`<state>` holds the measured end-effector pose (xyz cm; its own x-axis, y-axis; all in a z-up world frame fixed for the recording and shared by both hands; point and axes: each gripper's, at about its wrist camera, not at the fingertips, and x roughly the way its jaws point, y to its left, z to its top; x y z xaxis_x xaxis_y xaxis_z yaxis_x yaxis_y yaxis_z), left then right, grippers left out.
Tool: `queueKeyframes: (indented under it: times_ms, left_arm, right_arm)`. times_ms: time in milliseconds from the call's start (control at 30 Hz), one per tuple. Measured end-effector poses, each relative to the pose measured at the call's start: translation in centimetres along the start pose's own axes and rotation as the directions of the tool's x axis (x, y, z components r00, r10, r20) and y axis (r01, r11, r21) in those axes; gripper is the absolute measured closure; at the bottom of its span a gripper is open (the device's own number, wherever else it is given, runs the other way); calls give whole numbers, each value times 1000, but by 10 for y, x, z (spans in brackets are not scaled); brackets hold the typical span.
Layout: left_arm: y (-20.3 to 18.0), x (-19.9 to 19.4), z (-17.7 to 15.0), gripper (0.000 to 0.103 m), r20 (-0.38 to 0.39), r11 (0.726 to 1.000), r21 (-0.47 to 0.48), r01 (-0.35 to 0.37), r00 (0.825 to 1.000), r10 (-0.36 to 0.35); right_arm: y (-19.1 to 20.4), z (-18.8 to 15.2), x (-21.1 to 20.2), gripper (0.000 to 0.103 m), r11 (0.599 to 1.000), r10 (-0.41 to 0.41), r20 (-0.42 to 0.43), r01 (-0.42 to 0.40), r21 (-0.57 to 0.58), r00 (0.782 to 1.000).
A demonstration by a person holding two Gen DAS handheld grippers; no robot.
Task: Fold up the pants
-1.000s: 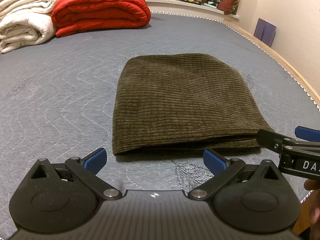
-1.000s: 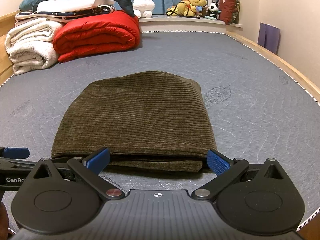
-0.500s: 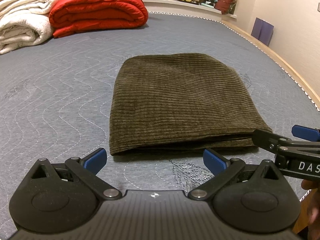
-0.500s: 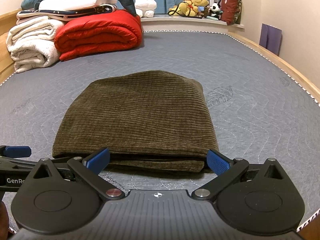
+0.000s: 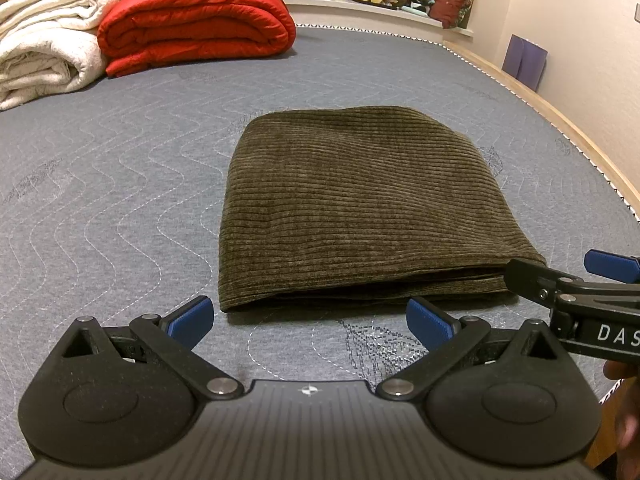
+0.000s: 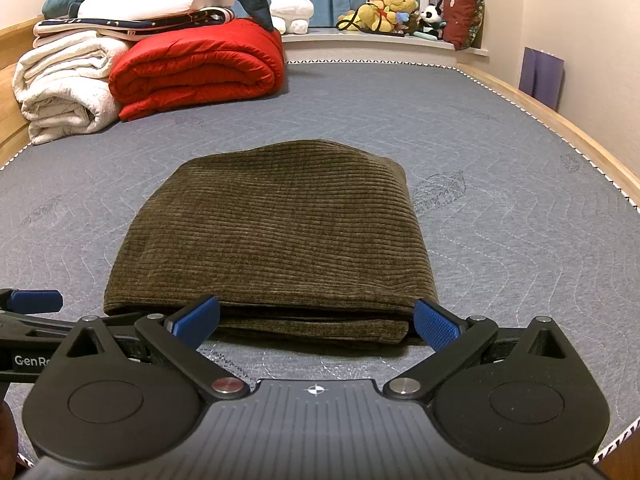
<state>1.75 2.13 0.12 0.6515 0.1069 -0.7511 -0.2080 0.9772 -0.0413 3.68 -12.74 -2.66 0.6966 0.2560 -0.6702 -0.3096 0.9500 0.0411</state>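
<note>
The pants (image 5: 360, 208) lie folded into a compact olive bundle on the mattress (image 5: 120, 184), near its front edge, layered edges facing the grippers. Compared with a second ago, little is changed: the bundle is unmoved, and both grippers are only slightly shifted. The left gripper (image 5: 308, 316) is spread wide and empty, just short of the bundle's near left corner. The right gripper (image 6: 316, 320) is likewise released, its fingers bracketing the near right edge. The folding is judged essentially finished.
</note>
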Motion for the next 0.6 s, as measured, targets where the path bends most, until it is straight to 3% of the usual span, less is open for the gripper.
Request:
queueKeyframes:
  times_ms: [600]
  left_arm:
    - [0, 1, 0, 0, 4, 1000, 4, 0, 1000, 0]
  right_arm:
    - [0, 0, 0, 1, 1000, 0, 0, 0, 0, 1000]
